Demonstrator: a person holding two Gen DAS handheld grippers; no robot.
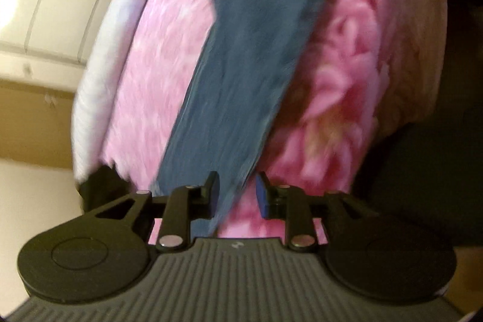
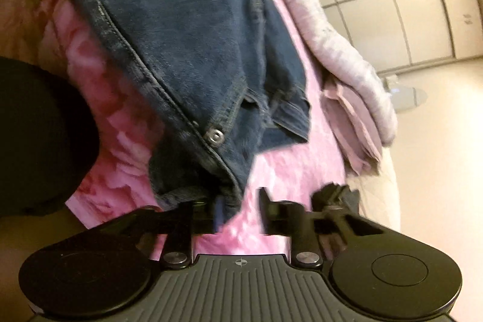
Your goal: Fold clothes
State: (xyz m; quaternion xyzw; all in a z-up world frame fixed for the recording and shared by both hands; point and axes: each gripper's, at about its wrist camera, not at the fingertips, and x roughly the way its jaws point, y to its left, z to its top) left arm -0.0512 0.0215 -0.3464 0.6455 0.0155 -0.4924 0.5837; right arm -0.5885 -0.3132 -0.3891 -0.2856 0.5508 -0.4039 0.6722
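Observation:
Dark blue jeans [image 2: 193, 50] lie on a pink flowered blanket [image 2: 286, 171]. The right wrist view shows the waistband end with a metal button [image 2: 215, 136]. The left wrist view shows one long jean leg [image 1: 241, 80] running away over the blanket [image 1: 151, 80]. My left gripper [image 1: 236, 195] is open, its fingers standing either side of the leg's near end. My right gripper [image 2: 240, 210] is open, with the waistband corner lying against its left finger [image 2: 219, 212]. Both views are motion-blurred.
A grey-white garment [image 2: 347, 50] and a folded mauve cloth [image 2: 353, 122] lie along the blanket's edge. A white cloth [image 1: 96, 80] borders the blanket in the left wrist view. Cream wardrobe doors [image 2: 392, 5] stand beyond. A dark sleeve [image 2: 36, 135] is at left.

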